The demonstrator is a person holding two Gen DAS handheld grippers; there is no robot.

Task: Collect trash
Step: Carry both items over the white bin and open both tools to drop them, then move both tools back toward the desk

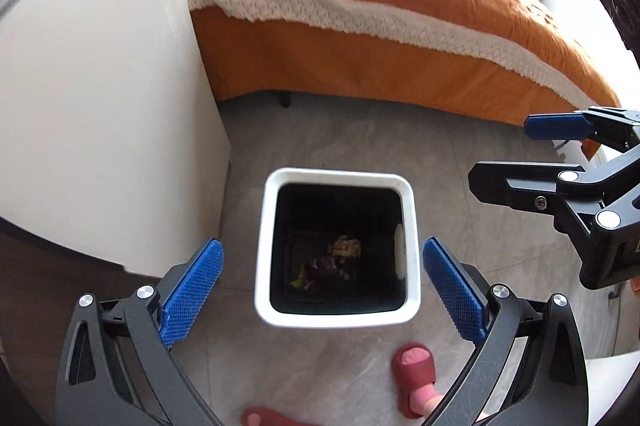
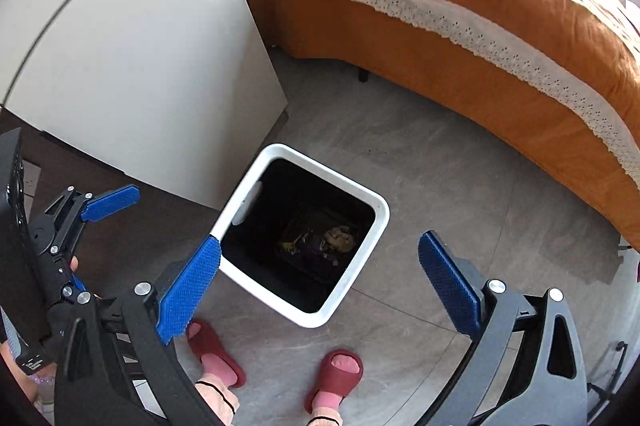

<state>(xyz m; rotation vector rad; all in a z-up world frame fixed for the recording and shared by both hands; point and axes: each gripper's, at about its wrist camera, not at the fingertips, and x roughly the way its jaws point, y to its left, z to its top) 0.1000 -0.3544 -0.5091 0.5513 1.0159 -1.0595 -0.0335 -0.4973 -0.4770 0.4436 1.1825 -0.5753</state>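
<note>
Gaping square white bin (image 1: 338, 182), crumpled trash (image 1: 328, 264)

No text can be read with confidence. In the right wrist view, a small white label (image 2: 33, 366) sits on the black body of the left tongs (image 2: 120, 222), low at the left edge and left of the right tongs (image 2: 320, 290); it seems to carry two or three lines of tiny print, too small and blurred to make out.
</note>
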